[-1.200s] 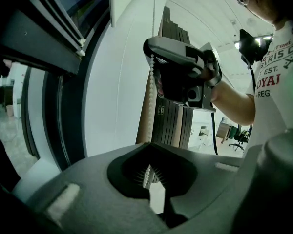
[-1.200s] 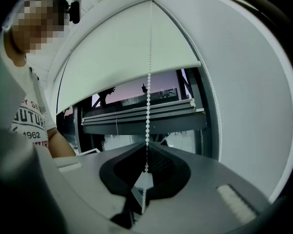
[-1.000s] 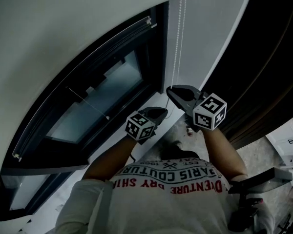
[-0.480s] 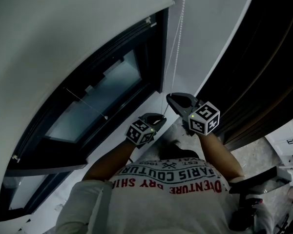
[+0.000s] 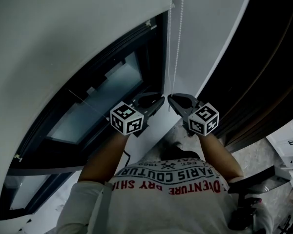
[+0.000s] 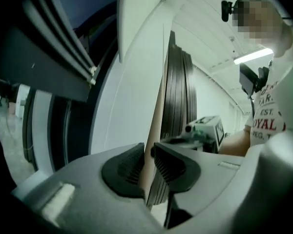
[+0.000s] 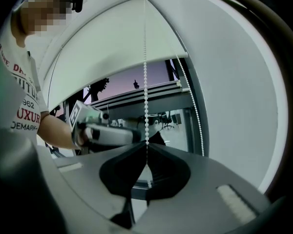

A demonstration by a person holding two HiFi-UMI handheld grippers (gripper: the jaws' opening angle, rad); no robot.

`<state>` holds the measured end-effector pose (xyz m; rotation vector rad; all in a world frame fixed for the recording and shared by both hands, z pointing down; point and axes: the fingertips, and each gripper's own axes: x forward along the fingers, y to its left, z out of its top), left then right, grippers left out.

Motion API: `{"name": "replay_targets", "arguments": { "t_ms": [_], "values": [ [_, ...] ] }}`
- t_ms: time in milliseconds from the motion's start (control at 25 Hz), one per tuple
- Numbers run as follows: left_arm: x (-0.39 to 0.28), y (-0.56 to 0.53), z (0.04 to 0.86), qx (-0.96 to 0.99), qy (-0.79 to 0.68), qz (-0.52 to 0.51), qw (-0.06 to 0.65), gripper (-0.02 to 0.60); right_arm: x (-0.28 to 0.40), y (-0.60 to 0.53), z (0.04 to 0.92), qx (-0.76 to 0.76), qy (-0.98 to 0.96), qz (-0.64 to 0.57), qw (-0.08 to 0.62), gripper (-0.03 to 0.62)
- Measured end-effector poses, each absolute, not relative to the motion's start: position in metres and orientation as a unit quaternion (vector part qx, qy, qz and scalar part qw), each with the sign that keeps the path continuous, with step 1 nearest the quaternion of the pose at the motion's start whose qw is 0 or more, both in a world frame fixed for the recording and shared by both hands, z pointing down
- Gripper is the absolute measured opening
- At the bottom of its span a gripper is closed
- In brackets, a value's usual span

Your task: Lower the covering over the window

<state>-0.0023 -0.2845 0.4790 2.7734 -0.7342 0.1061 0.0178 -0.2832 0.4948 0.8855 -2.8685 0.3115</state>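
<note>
Two grippers sit side by side. The right gripper point(image 5: 170, 98) point(image 7: 147, 148) is clenched on the white beaded pull chain point(image 5: 169, 48) point(image 7: 146, 82). Just left of it, the left gripper point(image 5: 159, 99) point(image 6: 149, 152) has just been opening its jaws, with nothing held between them. Further left, the white fabric roller blind point(image 5: 63, 33) point(image 7: 102, 48) covers the upper part of the dark-framed glass window point(image 5: 105, 94).

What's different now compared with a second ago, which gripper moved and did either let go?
The left gripper rose level with the right gripper; its jaws have just been opening, with no chain between them. The right gripper sank slightly with the bead chain, and the blind came down a little. Unchanged: the right jaws stay shut on the chain.
</note>
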Motion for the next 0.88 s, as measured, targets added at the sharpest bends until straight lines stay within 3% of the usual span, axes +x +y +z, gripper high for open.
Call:
{"name": "replay_targets", "arguments": {
  "t_ms": [320,600,640,680,880],
  "values": [
    [0.016,-0.305,0.332,0.972,-0.230,-0.028,0.036,0.069,0.012,-0.280,0.496,0.286,-0.951,0.103,0.060,0.011],
    [0.032,-0.304,0.327,0.972,-0.228,0.008,0.047,0.084,0.008,-0.277,0.496,0.281,-0.952,0.103,0.061,0.011],
    [0.033,-0.304,0.328,0.973,-0.227,0.010,0.049,0.070,0.008,-0.277,0.496,0.281,-0.952,0.103,0.060,0.011],
    [0.034,-0.303,0.329,0.973,-0.226,0.009,0.052,0.011,0.008,-0.277,0.496,0.281,-0.952,0.103,0.059,0.011],
    [0.034,-0.301,0.329,0.973,-0.226,0.008,0.054,0.009,0.009,-0.275,0.496,0.280,-0.953,0.104,0.052,0.011]
  ]
}}
